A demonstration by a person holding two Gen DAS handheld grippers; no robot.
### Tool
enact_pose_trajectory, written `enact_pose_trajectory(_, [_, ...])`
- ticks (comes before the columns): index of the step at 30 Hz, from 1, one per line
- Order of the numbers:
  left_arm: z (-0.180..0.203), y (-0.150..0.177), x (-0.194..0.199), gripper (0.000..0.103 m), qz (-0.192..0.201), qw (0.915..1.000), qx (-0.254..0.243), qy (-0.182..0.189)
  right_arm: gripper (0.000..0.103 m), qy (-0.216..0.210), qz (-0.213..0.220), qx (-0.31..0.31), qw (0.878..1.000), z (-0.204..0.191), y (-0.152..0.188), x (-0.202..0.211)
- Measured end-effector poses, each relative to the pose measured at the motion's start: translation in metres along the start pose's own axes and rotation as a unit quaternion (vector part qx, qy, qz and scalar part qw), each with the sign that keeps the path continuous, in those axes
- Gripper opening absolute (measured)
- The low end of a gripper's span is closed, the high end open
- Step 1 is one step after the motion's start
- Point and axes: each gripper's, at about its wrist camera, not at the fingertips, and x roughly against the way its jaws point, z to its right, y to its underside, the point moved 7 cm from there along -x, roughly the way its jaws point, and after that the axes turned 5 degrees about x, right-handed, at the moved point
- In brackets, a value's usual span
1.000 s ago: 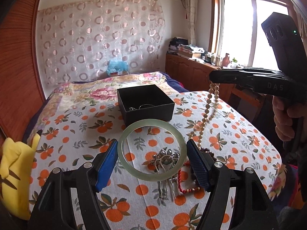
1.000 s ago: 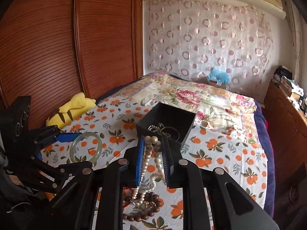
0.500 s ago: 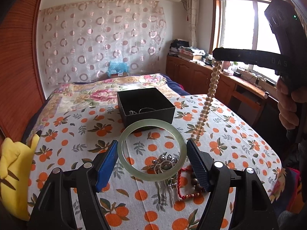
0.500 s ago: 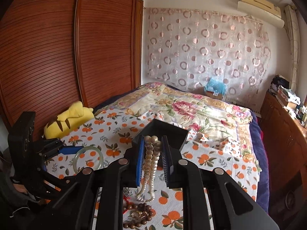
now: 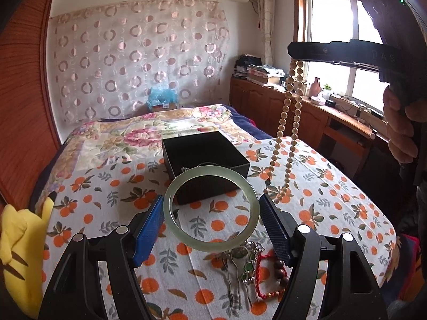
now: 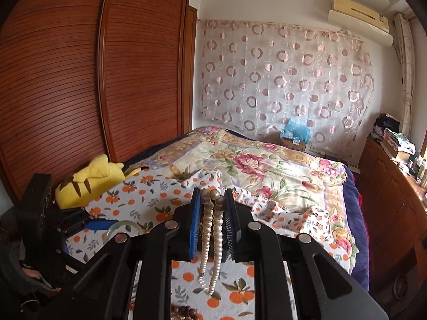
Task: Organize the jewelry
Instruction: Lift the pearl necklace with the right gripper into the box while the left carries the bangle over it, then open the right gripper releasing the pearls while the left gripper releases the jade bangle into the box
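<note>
A pale green jade bangle (image 5: 186,237) sits flat between the blue pads of my left gripper (image 5: 210,200), which is shut on it just above the orange-print cloth. Right behind it stands the open black box (image 5: 186,146), with some chain showing inside. Up at the right, my right gripper (image 5: 293,49) is held by a hand and is shut on a long cream bead necklace (image 5: 291,122) that hangs down beside the box. In the right wrist view the necklace (image 6: 213,226) dangles between the right gripper's (image 6: 212,194) pads. The bangle (image 6: 117,226) shows at lower left. The box is hidden there.
A pile of jewellery (image 5: 245,266) lies on the cloth under the left gripper: a silver hairpin, a red cord bracelet, dark wooden beads. A yellow plush toy (image 5: 18,253) lies at the bed's left edge by the wooden wardrobe (image 6: 80,80). A wooden cabinet (image 5: 293,112) runs along the right.
The right gripper has risen with the bead necklace, pulling its lower end up off the jewellery pile. The left gripper has carried the bangle forward, closer to the black box.
</note>
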Motion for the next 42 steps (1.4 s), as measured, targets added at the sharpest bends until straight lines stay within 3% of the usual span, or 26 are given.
enact_pose_trajectory(11, [-0.016,-0.03,-0.026,0.069,0.001,1.0,0.006,-0.001,0.019,-0.001,0.031,0.013,0.999,0.02,-0.053,-0.019])
enact_pose_trajectory(16, [-0.024,-0.042,-0.039,0.069,-0.002,0.9999,0.006,-0.009,0.019,-0.006,0.031,0.01,0.999,0.034,-0.062,-0.042])
enact_pose_trajectory(34, [-0.043,-0.063,-0.098,0.069,-0.032,0.9993,0.011,-0.017,0.02,-0.052,-0.069,-0.028,0.996,0.041,0.029,-0.153])
enact_pose_trajectory(42, [-0.043,-0.064,-0.117,0.069,-0.045,0.9988,0.005,-0.02,0.021,-0.066,-0.084,-0.036,0.994,0.037,0.049,-0.168])
